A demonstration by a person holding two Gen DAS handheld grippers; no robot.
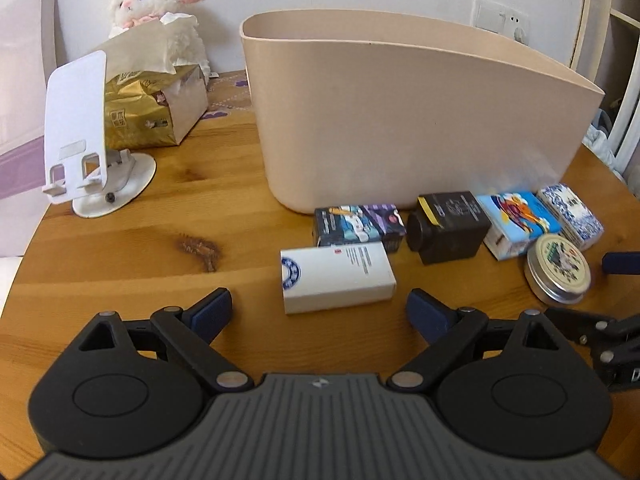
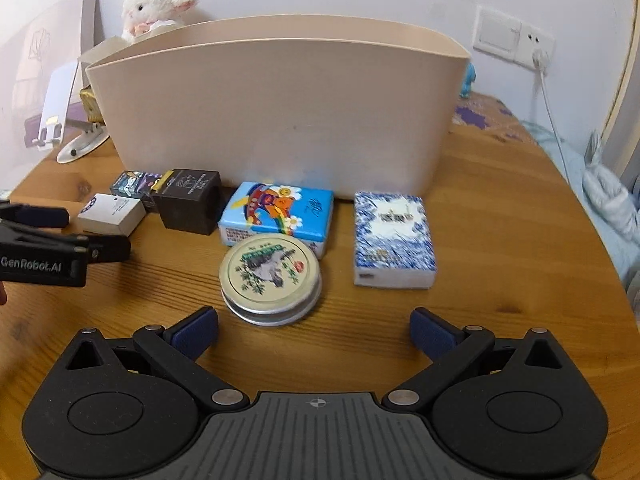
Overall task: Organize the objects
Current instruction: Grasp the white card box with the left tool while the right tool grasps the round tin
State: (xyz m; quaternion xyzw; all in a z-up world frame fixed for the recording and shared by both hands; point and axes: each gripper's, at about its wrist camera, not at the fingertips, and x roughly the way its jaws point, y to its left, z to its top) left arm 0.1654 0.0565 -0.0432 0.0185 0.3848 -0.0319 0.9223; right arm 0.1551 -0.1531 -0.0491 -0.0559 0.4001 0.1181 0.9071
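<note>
Nothing binned yet as far as I can see; I'm at the first pick. Left gripper spread wide, empty, white rectangular carton at its 12 o'clock just ahead. Right gripper also spread, empty, round silver tin with printed lid near its 11 o'clock. Tall beige plastic bin stands behind the row of 6 items on the wooden table. Next, I'd judge: straddle the carton, squeeze, lift over the rim.

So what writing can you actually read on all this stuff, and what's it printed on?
"GenRobot.AI": white letters on the left gripper, seen from the right wrist view.
Print on the white box, black box, round tin, two tissue packs and gold tissue pack: too small or blurred to read.
</note>
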